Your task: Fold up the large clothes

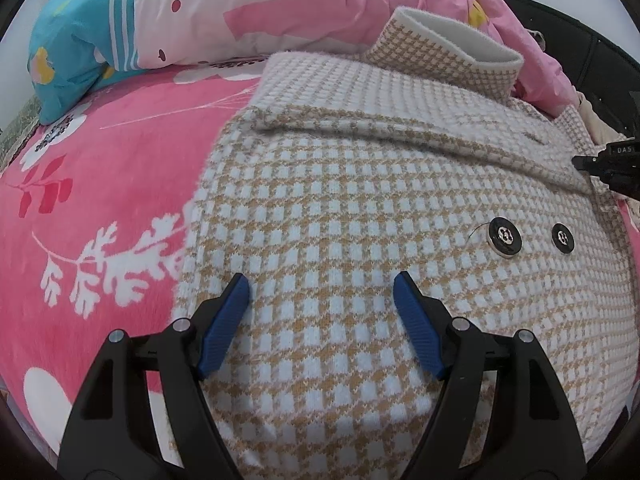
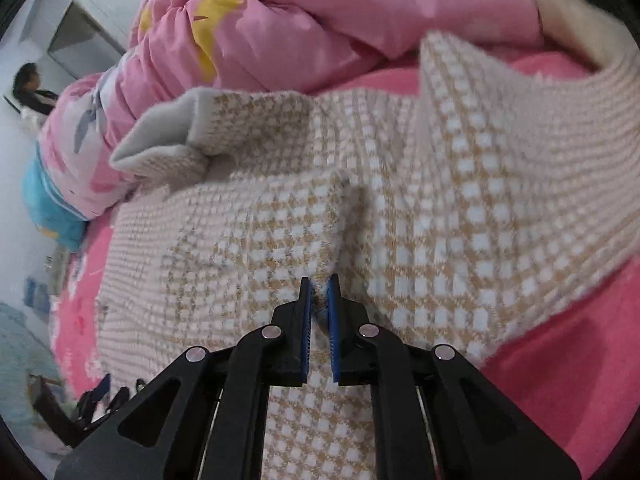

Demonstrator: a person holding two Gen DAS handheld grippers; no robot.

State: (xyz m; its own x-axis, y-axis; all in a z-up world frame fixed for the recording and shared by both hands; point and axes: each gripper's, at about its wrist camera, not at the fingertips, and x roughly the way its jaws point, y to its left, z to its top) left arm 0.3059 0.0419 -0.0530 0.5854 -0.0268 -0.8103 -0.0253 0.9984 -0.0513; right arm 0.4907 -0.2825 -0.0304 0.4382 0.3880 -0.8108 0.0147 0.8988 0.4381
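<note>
A tan-and-white checked knit coat (image 1: 360,208) lies spread on a pink bed, with two black buttons (image 1: 505,237) near its right side and a cuff (image 1: 448,44) folded over at the back. My left gripper (image 1: 322,286) hovers open just above the coat's lower part, nothing between its blue pads. In the right wrist view, my right gripper (image 2: 319,284) is shut on a raised fold of the coat (image 2: 460,200), and the cloth is pinched between its pads. A sleeve runs off to the upper right there. The right gripper's tip (image 1: 608,168) shows at the left wrist view's right edge.
The pink floral blanket (image 1: 100,200) covers the bed. A bunched pink quilt (image 2: 320,8) and a teal pillow (image 1: 76,52) lie along the far side. A person (image 2: 32,92) sits far off at the left of the right wrist view.
</note>
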